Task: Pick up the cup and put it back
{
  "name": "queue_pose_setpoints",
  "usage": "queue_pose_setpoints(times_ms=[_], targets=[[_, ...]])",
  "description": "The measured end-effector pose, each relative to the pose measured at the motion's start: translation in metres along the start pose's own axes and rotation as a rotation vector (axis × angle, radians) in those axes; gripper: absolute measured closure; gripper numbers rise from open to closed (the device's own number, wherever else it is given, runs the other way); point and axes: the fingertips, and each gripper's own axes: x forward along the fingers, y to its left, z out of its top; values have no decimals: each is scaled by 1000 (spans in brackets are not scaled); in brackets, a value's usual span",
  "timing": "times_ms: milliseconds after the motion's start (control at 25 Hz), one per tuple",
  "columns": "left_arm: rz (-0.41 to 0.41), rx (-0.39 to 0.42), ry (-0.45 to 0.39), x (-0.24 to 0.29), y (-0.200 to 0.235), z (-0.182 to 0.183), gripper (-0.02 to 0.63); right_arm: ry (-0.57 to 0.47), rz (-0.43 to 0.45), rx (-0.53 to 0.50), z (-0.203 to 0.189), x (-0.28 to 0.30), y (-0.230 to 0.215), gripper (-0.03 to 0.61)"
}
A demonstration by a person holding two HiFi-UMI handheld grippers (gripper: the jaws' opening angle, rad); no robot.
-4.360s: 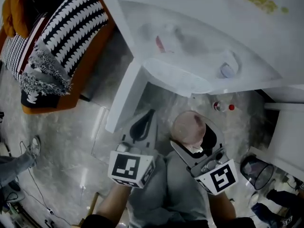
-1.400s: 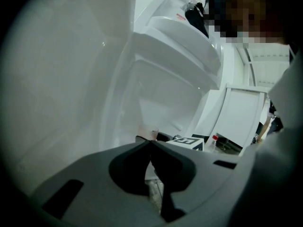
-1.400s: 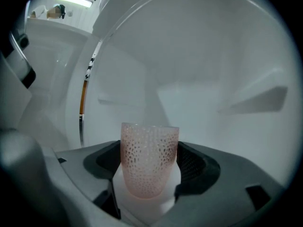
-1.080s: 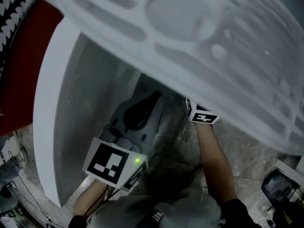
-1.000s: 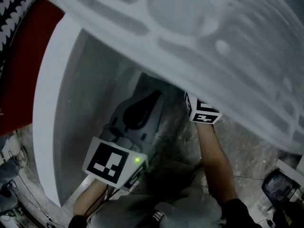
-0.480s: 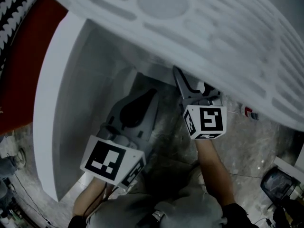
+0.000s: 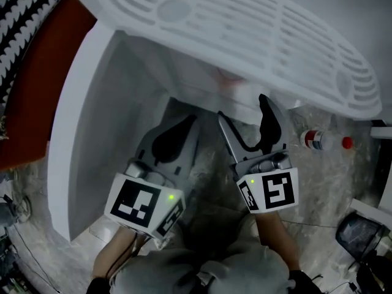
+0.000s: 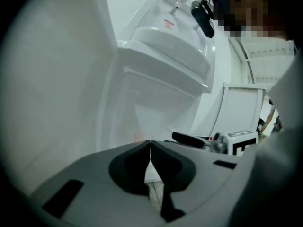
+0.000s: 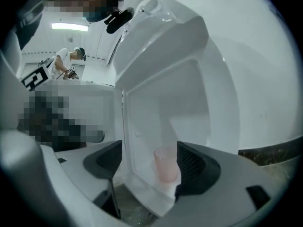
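The right gripper has let go of the pink cup and drawn back, jaws apart. The cup now stands just ahead of them on the white ledge.

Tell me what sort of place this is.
Probably a home-like living room: a red sofa with a striped throw, a marbled floor with a bottle lying on it, and white plastic furniture.

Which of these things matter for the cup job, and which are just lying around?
In the job: pale pink translucent cup; white plastic niche it stands in; right gripper, fingers open.
Lying about: red-capped plastic bottle; black-and-white striped blanket.
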Motion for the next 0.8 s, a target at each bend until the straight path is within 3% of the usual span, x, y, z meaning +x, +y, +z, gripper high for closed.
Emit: queue_pose_setpoints(times_ms=[160, 320, 560, 800], targets=[[9, 27, -34, -8, 0, 8, 601, -18, 30, -40, 18, -21, 16, 233], [14, 27, -50, -15, -6, 10, 601, -33, 38, -56, 30, -44, 26, 392], [-6, 66, -78, -16, -27, 14, 601, -52, 39, -74, 40, -64, 24, 519], [-18, 75, -91, -23, -35, 14, 601, -50, 58, -79, 46, -71, 31, 557]])
